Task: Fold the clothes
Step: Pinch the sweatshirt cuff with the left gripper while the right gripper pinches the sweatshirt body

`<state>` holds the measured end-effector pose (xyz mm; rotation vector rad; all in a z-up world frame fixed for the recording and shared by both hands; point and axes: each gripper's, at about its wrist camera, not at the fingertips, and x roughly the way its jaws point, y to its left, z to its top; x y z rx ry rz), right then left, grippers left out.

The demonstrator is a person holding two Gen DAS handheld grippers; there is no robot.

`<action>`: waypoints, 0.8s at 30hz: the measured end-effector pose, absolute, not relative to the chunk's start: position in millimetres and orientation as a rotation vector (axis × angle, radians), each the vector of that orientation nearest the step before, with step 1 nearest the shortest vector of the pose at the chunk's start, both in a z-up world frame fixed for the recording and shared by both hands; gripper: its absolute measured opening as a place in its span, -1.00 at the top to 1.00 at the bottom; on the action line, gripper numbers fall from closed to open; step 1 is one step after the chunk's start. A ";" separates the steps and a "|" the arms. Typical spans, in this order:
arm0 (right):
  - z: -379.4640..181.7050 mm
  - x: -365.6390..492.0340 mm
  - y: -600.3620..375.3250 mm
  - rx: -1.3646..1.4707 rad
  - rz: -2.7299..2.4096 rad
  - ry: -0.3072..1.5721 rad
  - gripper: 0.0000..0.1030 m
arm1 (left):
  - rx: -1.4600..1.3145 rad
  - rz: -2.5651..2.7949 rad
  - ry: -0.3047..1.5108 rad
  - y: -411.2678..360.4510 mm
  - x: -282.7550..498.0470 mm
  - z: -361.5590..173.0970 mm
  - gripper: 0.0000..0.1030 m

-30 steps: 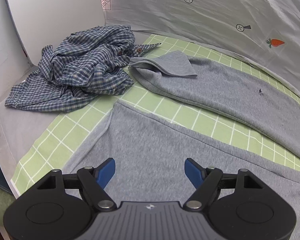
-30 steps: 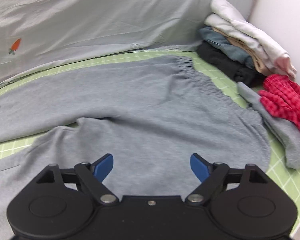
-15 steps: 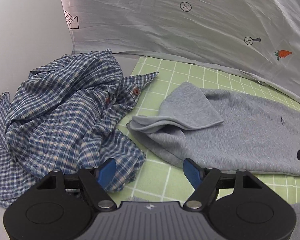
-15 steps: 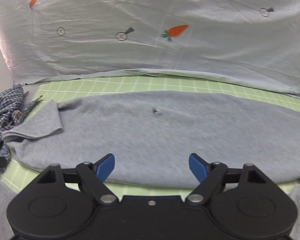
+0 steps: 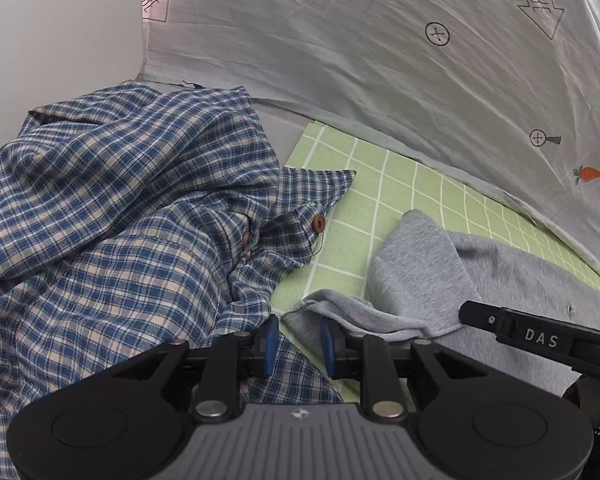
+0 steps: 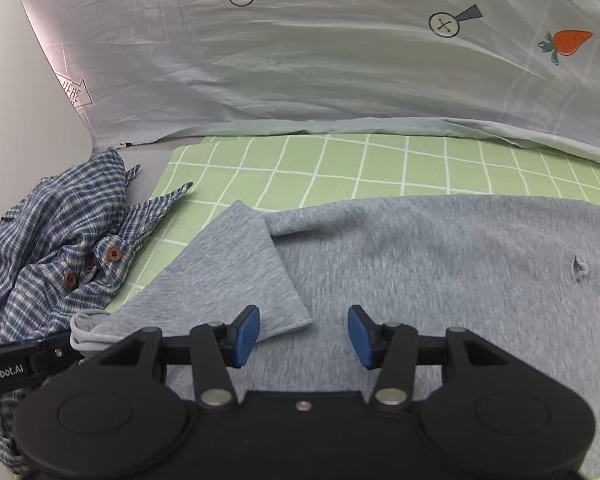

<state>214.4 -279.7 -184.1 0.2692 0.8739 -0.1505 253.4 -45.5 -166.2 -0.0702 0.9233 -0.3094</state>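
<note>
The mat point(image 6: 340, 164) lies flat on the desk, and the sheet point(image 6: 320, 68) rises behind its far edge. The trousers point(image 6: 460, 264) lie stretched across the mat, one leg running off to the right. Their cuff point(image 6: 236, 264) is folded back on top of the leg at the left end. The shirt point(image 5: 112, 216) lies in a heap left of the cuff, partly on the mat and partly on the bare desk, one pointed corner reaching onto the mat toward the cuff. The left gripper point(image 5: 296, 344) sits at the near left corner of the cuff, between shirt and trousers. The right gripper point(image 6: 303, 336) sits just right of it, over the cuff's right edge and the leg.
</note>
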 end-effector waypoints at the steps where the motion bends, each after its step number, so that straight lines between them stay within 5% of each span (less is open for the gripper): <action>1: -184.6 216.4 -278.1 0.253 -0.147 0.857 0.10 | -0.045 -0.330 0.917 -49.0 254.1 -167.1 0.44; 5: -181.3 222.4 -284.6 0.302 -0.077 0.860 0.95 | 0.030 -0.401 0.904 -63.5 258.2 -172.4 0.28; 11: -166.6 235.9 -301.8 0.365 -0.054 0.802 0.97 | 0.024 -0.417 0.883 -74.5 268.0 -180.5 0.31; 13: -163.1 241.2 -308.4 0.392 -0.057 0.784 0.97 | 0.016 -0.425 0.873 -76.2 270.7 -182.1 0.52; 14: -161.5 244.3 -311.8 0.405 -0.059 0.775 0.97 | 0.014 -0.430 0.872 -77.1 272.2 -182.7 0.91; 15: -160.5 246.4 -314.0 0.412 -0.061 0.769 0.97 | 0.004 -0.435 0.869 -76.8 272.7 -182.6 0.98; 24: -161.2 261.2 -324.3 0.455 -0.089 0.748 0.97 | -0.145 -0.314 0.876 -52.2 260.4 -172.3 1.00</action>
